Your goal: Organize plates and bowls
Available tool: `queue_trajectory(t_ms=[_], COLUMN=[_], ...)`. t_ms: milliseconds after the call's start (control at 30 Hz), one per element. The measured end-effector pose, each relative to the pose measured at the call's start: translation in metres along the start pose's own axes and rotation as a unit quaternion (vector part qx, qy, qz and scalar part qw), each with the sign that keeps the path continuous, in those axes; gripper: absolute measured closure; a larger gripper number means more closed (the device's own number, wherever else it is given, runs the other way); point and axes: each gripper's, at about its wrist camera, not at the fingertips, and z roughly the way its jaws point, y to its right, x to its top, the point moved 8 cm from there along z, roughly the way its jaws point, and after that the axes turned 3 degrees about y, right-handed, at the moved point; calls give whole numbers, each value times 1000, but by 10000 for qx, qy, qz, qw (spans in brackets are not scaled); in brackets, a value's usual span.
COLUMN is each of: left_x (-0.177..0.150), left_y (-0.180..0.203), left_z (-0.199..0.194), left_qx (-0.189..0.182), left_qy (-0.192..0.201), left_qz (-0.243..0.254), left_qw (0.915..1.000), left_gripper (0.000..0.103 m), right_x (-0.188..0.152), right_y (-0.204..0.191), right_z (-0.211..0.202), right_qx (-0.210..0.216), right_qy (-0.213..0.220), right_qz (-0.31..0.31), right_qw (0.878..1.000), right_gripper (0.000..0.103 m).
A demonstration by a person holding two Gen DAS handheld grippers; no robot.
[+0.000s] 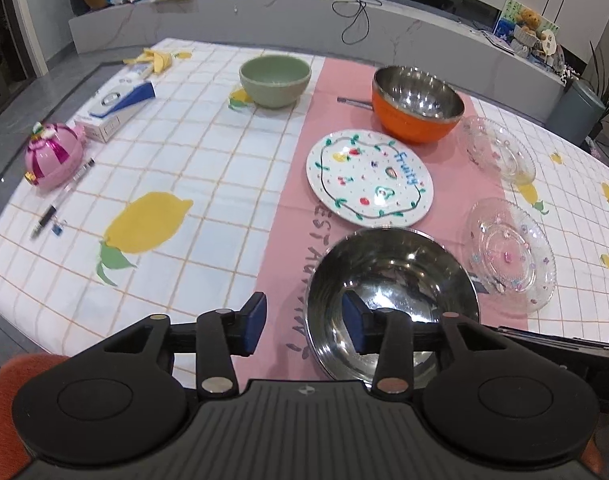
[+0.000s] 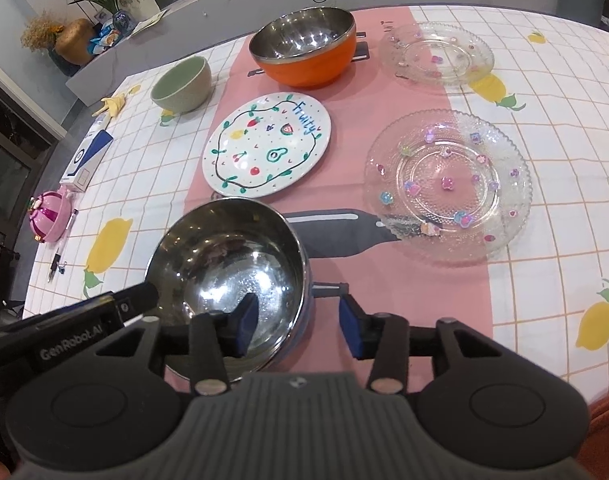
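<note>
Only from the right wrist: blue outer wall of the steel bowl (image 2: pixel 232 276), right gripper (image 2: pixel 300 328) released astride its 5 o'clock rim. From the left wrist, mirror-bright inside only, left gripper (image 1: pixel 304 324) released astride the 7 o'clock rim.

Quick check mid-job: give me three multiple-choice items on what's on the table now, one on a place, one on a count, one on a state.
1. What sits just beyond the fruit plate?
A. orange bowl
B. pink toy
C. pen

2. How many clear glass plates are there?
A. one
B. two
C. three

3. How does the right gripper stand at the steel bowl?
A. shut on the rim
B. open, straddling the rim
C. far from the bowl

Answers:
1. A, the orange bowl stands right behind the plate.
2. B, a near glass plate and a far glass plate.
3. B, one finger sits inside the bowl, one outside, with gaps showing.
</note>
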Motion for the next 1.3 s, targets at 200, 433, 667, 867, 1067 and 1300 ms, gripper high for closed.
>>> queue_trajectory(t_ms=[200, 433, 667, 867, 1067, 1300], left_x=[22, 51, 75, 90, 106, 126], left_y=[4, 20, 39, 51, 58, 63], left_z=[-24, -45, -45, -28, 0, 35], left_qx=[-69, -309, -545, -692, -853, -777], left_qy=[360, 825, 1100, 985, 730, 546], left_qz=[58, 97, 102, 33, -96, -38], left_qw=[9993, 9961, 9924, 9927, 9936, 9955], left_gripper=[52, 52, 52, 52, 52, 52], right_x=[13, 38, 62, 81, 101, 140], right_y=[0, 11, 25, 41, 53, 56], right_z=[-21, -49, -65, -58, -36, -3], right_qx=[-104, -247, -295, -329, -370, -403], right_qy=[268, 713, 1008, 1045, 956, 912], right_qz=[-87, -1, 175, 356, 459, 441], right_qw=[9995, 9971, 9943, 9933, 9937, 9940], right_gripper=[50, 45, 42, 40, 40, 40])
